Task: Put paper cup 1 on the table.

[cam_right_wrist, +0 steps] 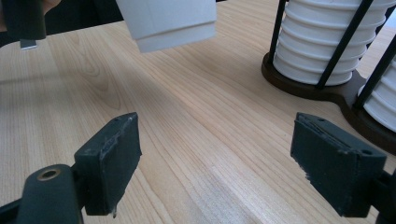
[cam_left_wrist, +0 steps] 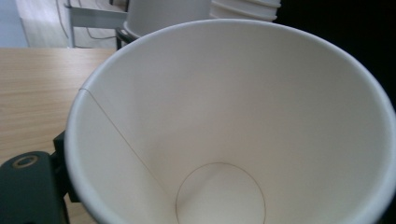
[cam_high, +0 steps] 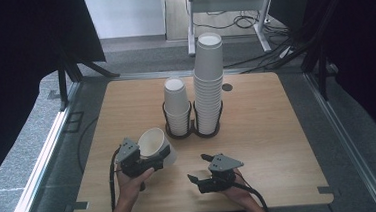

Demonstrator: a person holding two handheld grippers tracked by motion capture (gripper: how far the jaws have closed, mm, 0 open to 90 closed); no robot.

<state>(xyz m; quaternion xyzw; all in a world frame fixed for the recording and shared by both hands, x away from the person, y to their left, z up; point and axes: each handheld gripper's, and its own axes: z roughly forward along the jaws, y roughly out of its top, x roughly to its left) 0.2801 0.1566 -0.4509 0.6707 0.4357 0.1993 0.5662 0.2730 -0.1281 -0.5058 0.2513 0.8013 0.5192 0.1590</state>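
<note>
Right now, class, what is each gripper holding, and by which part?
The left gripper holds a paper cup tilted on its side, gripped at the wall near the rim. The right gripper is open and holds nothing.

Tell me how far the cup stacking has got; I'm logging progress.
Done: two stacks stand in the black rack, a short stack and a tall stack. In hand: the left gripper holds one loose cup, tilted above the table. Left: placing that cup; the right gripper waits open.

Two cup stacks [cam_high: 195, 93] in holder [cam_high: 193, 131], behind tilted cup [cam_high: 156, 144].
</note>
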